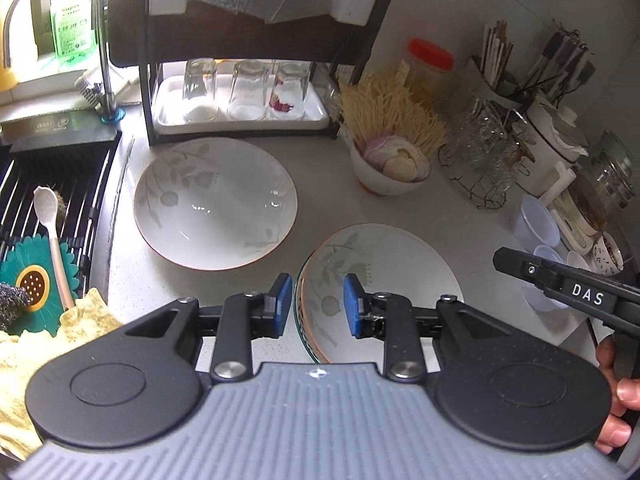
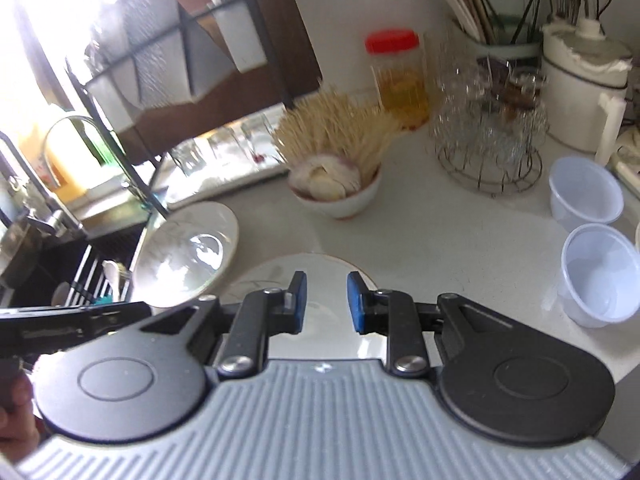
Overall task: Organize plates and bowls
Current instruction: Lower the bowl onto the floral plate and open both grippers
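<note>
Two white leaf-patterned dishes lie on the pale counter. A large shallow bowl point(image 1: 216, 204) sits near the dish rack; it also shows in the right wrist view point(image 2: 188, 252). A stack of similar plates point(image 1: 392, 280) lies nearer me; its top plate shows in the right wrist view point(image 2: 316, 280). My left gripper point(image 1: 316, 306) is open, its blue pads straddling the left rim of the stack. My right gripper point(image 2: 326, 304) is open and empty just above the stack; its body shows in the left wrist view point(image 1: 568, 284).
A black dish rack point(image 1: 240, 52) holds a white tray with three upturned glasses point(image 1: 248, 88). A small bowl with garlic and sticks point(image 1: 390, 168), a wire glass holder point(image 1: 480, 152), plastic cups point(image 2: 596, 272), a red-lidded jar point(image 2: 396, 76) and utensil holders crowd the right. The sink point(image 1: 52, 208) lies left.
</note>
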Action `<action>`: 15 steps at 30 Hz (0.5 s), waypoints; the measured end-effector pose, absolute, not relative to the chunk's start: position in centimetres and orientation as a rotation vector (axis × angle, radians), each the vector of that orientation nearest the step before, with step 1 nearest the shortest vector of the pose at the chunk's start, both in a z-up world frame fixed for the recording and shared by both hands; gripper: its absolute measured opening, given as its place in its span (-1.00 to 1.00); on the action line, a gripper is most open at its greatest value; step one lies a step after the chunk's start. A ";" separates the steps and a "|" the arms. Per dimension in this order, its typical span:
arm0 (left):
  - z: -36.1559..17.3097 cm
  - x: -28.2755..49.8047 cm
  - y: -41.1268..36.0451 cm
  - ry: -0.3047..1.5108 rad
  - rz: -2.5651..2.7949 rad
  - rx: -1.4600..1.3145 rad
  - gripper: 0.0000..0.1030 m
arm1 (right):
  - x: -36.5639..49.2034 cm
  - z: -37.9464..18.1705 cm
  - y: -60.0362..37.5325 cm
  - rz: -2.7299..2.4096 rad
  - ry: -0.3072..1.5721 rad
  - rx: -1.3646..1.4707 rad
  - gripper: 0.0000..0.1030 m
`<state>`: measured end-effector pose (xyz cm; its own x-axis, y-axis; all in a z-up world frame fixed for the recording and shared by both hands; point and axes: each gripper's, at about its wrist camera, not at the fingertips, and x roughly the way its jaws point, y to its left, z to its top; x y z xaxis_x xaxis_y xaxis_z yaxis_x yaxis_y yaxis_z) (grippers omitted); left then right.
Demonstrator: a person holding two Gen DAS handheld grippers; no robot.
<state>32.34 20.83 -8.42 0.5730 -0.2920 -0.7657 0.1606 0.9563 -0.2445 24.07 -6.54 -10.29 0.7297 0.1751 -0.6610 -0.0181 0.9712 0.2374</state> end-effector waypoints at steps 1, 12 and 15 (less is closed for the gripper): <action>-8.1 32.1 20.8 0.918 -0.271 -0.149 -0.39 | 23.7 -9.9 -6.4 0.113 0.740 0.216 -0.49; -4.2 26.6 18.1 0.811 -0.205 -0.101 -0.39 | 19.3 -5.9 -8.2 0.251 0.631 0.193 -0.49; -3.1 24.6 17.5 0.805 -0.156 -0.138 -0.39 | 18.1 -5.0 -9.3 0.303 0.622 0.180 -0.49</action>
<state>24.59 17.53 -3.13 0.6825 -0.1906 -0.7056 0.0858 0.9796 -0.1816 18.06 -9.33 -5.04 0.7709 0.3317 -0.5438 -0.2243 0.9404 0.2558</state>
